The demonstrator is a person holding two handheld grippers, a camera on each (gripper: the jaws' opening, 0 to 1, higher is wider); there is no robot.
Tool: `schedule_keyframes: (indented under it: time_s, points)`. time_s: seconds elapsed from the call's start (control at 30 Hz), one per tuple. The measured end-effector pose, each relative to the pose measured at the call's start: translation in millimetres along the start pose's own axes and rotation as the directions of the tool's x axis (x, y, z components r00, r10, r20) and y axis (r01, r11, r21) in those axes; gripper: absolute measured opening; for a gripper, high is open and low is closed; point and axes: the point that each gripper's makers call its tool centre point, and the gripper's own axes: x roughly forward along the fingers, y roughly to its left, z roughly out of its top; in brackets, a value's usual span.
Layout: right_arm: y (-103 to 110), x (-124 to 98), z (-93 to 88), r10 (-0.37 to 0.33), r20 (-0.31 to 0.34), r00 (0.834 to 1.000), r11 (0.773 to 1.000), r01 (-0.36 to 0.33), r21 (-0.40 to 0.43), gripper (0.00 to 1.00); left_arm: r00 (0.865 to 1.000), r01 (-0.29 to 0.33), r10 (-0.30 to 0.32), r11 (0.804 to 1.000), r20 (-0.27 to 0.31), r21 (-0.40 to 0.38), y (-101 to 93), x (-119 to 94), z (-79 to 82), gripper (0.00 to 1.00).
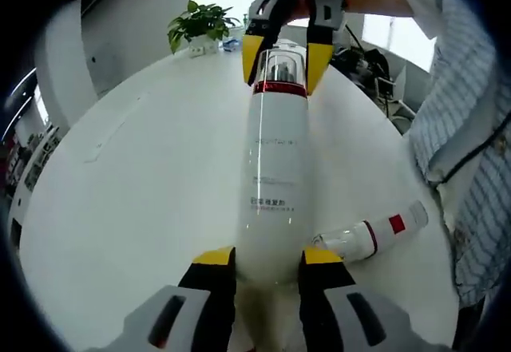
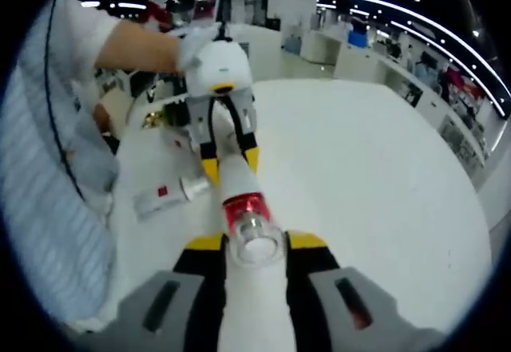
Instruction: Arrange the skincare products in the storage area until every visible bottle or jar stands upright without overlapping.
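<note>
A tall white bottle (image 1: pixel 275 176) with a red band and a clear cap is held lengthwise between both grippers, above the white table (image 1: pixel 144 176). My left gripper (image 1: pixel 267 260) is shut on its base end. My right gripper (image 1: pixel 285 53) is shut on the cap end at the far side. In the right gripper view the clear cap sits between my right gripper (image 2: pixel 251 244) jaws, the white bottle (image 2: pixel 237 180) runs away from me, and the left gripper (image 2: pixel 230 160) grips its far end. A small clear bottle (image 1: pixel 371 239) with a red label lies on its side on the table; the same small bottle (image 2: pixel 164 198) lies left of the held one.
A potted plant (image 1: pixel 200 23) stands at the table's far edge. A person in a striped shirt (image 1: pixel 471 128) stands close at the table's side, also seen as a striped shirt (image 2: pixel 40 168). The white table (image 2: pixel 359 168) stretches wide to the right. Chairs and desks lie beyond.
</note>
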Motion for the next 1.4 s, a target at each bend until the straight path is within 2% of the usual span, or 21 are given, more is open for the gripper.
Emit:
schedule_keyframes:
  time_s: [0.07,0.2,0.37,0.43,0.53,0.8,0.97,1.07,1.2,1.27,1.3,1.37,1.4]
  points:
    - [2,-4,14.4,0.011,0.035,0.999,1.000,-0.011,-0.001,0.25,1.000,-0.002,0.002,1.000,0.013,-0.002,0.0,0,0.1,0.29]
    - [5,-3,26.7,0.008,0.041,0.999,1.000,-0.007,-0.028,0.25,1.000,-0.001,0.001,1.000,0.027,-0.004,0.0,0,0.9,0.29]
    - [6,-3,47.0,0.018,0.102,0.995,1.000,-0.018,0.006,0.25,1.000,0.001,-0.001,1.000,0.031,0.001,0.6,1,1.7,0.29]
    - [8,-1,61.8,0.018,0.141,0.990,1.000,-0.019,0.008,0.25,0.999,0.002,-0.002,1.000,0.034,0.002,0.5,1,1.8,0.29]
    - [10,3,73.9,0.014,0.151,0.988,1.000,-0.011,-0.018,0.25,0.999,0.003,-0.003,1.000,0.043,0.000,1.2,1,1.0,0.29]
    - [16,20,102.1,0.013,0.128,0.992,0.994,0.001,-0.109,0.25,0.998,-0.008,0.009,1.000,0.063,-0.019,1.5,2,1.7,0.30]
    - [18,27,110.2,0.013,0.114,0.993,0.990,0.003,-0.141,0.25,0.997,-0.017,0.019,1.000,0.079,-0.026,2.0,1,1.7,0.31]
    - [21,31,115.3,0.015,0.111,0.994,0.985,0.004,-0.172,0.25,0.997,-0.027,0.029,0.999,0.074,-0.033,1.8,1,2.1,0.31]
    - [27,36,119.9,0.023,0.088,0.996,0.979,-0.004,-0.206,0.25,0.998,-0.058,0.060,0.997,0.037,-0.052,1.7,-3,1.6,0.32]
    - [28,38,121.6,0.021,0.089,0.996,0.977,-0.001,-0.215,0.25,0.995,-0.066,0.071,0.994,0.063,-0.088,1.7,-9,3.9,0.32]
    - [28,39,122.8,0.021,0.091,0.996,0.976,-0.001,-0.218,0.25,0.989,-0.073,0.088,0.990,0.120,-0.117,2.3,-18,10.1,0.32]
    - [29,40,123.6,0.018,0.095,0.995,0.973,0.004,-0.230,0.25,0.982,-0.068,0.089,0.989,0.164,-0.133,0.9,-24,14.6,0.32]
    - [29,41,124.0,0.016,0.097,0.995,0.972,0.007,-0.235,0.25,0.975,-0.059,0.091,0.986,0.204,-0.155,-0.4,-31,18.3,0.32]
